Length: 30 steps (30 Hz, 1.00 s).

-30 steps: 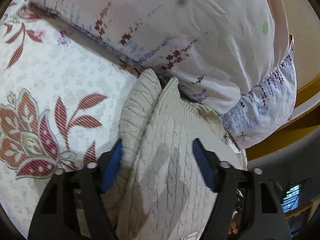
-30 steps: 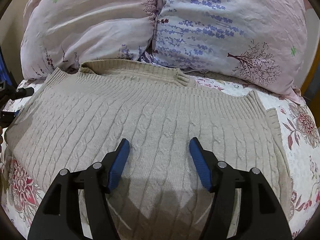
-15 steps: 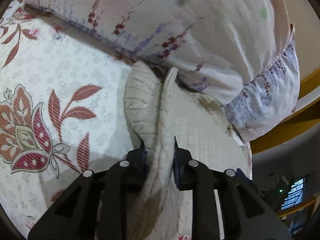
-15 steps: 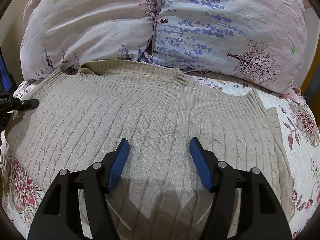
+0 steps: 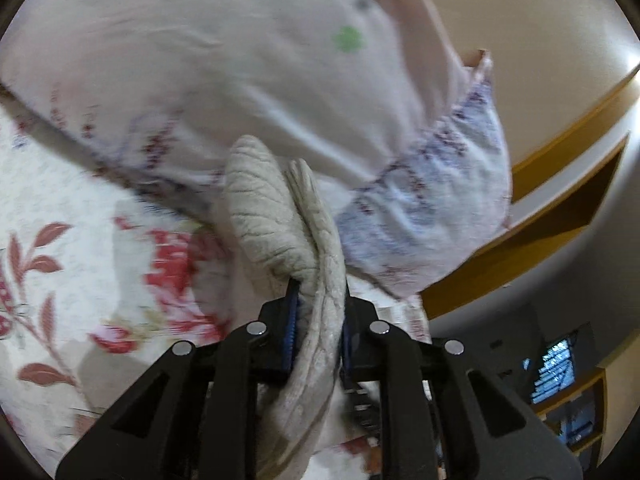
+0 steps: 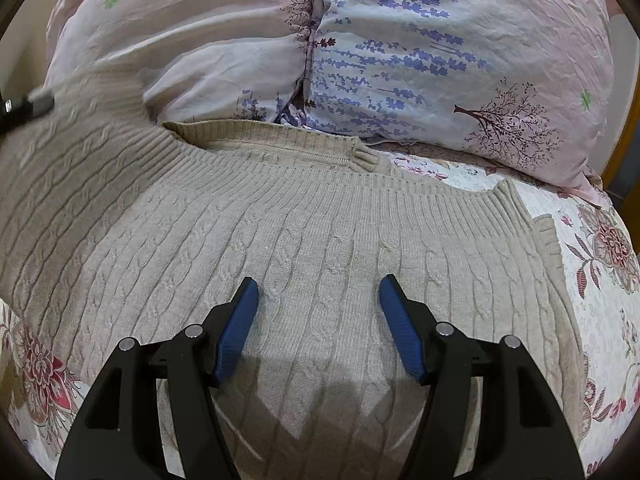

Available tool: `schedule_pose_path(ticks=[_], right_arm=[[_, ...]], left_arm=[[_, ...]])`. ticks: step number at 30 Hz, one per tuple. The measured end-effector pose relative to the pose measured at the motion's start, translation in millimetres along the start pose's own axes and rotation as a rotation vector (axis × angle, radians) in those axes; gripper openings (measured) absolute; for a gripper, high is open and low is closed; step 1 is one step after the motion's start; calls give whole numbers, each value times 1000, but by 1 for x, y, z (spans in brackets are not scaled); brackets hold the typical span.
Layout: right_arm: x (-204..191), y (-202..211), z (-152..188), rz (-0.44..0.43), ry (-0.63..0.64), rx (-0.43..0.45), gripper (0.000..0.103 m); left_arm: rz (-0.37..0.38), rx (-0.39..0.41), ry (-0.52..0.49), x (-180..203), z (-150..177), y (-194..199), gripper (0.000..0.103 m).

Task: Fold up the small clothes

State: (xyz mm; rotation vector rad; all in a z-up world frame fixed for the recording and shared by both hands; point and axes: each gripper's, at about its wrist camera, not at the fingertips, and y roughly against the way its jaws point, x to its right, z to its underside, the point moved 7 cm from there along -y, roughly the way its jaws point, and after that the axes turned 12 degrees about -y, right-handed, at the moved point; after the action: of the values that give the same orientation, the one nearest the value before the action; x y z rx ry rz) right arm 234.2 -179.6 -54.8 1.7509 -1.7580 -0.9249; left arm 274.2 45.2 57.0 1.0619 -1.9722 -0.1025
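- Left claw (image 5: 318, 300) is clenched on a bunched edge of the beige cable-knit sweater (image 6: 280, 240), that edge raised off the floral bedsheet (image 5: 80, 216).
- Right claw (image 6: 318, 312) is spread wide, released, hovering over the sweater's middle.
- Sweater lies across the bed, collar near the pillows (image 6: 400, 48).

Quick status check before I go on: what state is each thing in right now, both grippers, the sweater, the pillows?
Left gripper: shut on the sweater's edge, raised off the bed.
Right gripper: open, over the sweater's middle, gripping nothing.
Sweater: mostly flat on the bedsheet, left side lifted.
Pillows: two side by side behind the sweater, wrinkled.
Bedsheet: spread under the sweater.
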Motion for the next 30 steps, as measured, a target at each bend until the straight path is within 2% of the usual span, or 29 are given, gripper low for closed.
schedule_pose_path(ticks=[5, 9, 12, 15, 21, 25, 28, 29, 30], right_arm=[[-1, 0, 1, 1, -2, 1, 65], [-2, -1, 1, -2, 0, 0, 65], [3, 6, -1, -46, -28, -8, 65], [25, 22, -2, -71, -86, 2, 65], [97, 50, 5, 14, -201, 38, 65], [147, 67, 9, 34, -326, 54, 65], [169, 81, 6, -8, -412, 74, 65], [172, 84, 5, -33, -433, 79, 65], [173, 84, 1, -57, -445, 79, 65]], left_arm=[[79, 2, -37, 41, 0, -17, 13], [110, -10, -56, 63, 4, -31, 12], [138, -28, -77, 84, 11, -49, 12], [177, -58, -86, 103, 23, -70, 12], [216, -128, -130, 140, 55, -119, 12], [218, -235, -118, 148, 89, -163, 13], [259, -323, -90, 151, 110, -181, 19], [282, -325, -84, 153, 111, -180, 19], [296, -324, -85, 154, 110, -176, 30]])
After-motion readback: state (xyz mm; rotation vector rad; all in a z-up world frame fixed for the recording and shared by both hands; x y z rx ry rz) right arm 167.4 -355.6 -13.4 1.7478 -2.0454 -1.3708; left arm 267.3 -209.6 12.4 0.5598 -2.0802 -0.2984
